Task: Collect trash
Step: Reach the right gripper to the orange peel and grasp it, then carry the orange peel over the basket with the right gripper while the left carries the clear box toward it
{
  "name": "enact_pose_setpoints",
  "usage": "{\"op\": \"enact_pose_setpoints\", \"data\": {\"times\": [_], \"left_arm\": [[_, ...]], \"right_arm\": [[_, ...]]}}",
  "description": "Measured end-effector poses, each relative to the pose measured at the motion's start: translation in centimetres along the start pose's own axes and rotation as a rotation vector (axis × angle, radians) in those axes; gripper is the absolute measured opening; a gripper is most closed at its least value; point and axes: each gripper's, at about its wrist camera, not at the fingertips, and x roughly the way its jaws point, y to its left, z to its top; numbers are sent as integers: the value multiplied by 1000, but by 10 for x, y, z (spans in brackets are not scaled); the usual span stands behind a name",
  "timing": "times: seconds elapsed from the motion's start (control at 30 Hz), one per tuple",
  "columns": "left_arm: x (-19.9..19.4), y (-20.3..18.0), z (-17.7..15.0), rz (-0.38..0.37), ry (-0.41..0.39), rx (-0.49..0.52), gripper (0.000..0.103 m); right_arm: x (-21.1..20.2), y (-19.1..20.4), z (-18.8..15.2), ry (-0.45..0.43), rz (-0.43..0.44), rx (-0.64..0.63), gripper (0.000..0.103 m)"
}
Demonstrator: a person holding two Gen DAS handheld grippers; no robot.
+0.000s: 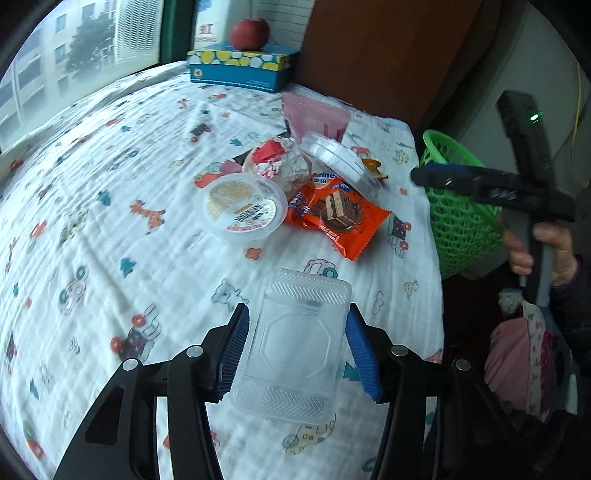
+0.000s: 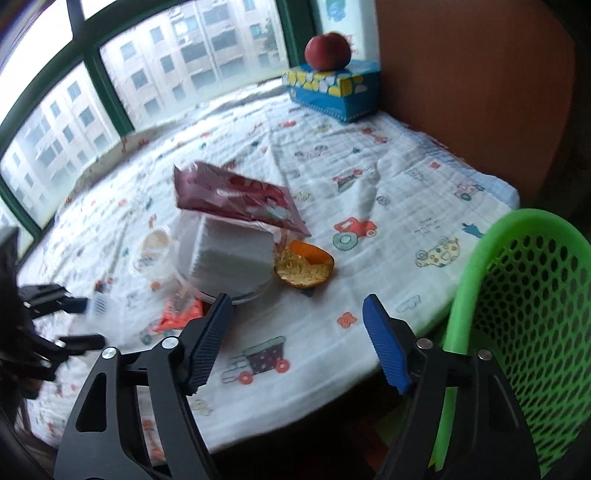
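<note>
My left gripper is clamped on the clear plastic tray, lifted over the table edge left of the green basket. My right gripper is wide, empty, beside the basket. Next, I reckon: carry the tray over the basket rim and release.

On the bench, a tissue box sits at the far edge with an apple on top. Mid-bench, a round tub lies left of a snack wrapper, with a lid behind the wrapper. The clear tray lies nearest, and the basket hangs off the bench's right edge.
</note>
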Motion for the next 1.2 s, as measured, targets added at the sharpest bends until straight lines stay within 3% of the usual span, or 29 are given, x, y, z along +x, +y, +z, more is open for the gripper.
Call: {"op": "enact_pose_setpoints", "data": {"times": [0.27, 0.47, 0.7, 0.8, 1.0, 1.2], "left_arm": [[-1, 4, -4, -21, -8, -55, 51], [1, 5, -4, -24, -4, -70, 51], [0, 9, -3, -29, -4, -82, 52], [2, 10, -3, -33, -3, -92, 52], [-2, 8, -2, -41, -17, -101, 52], [-12, 0, 3, -48, -43, -100, 52]], "right_arm": [[28, 1, 11, 74, -38, -135, 63], [46, 13, 16, 125, -77, -305, 60], [67, 7, 29, 209, -36, -332, 57], [72, 8, 30, 227, -23, -315, 49], [62, 11, 25, 191, -31, -292, 36], [31, 15, 15, 112, -33, -238, 32]]}}
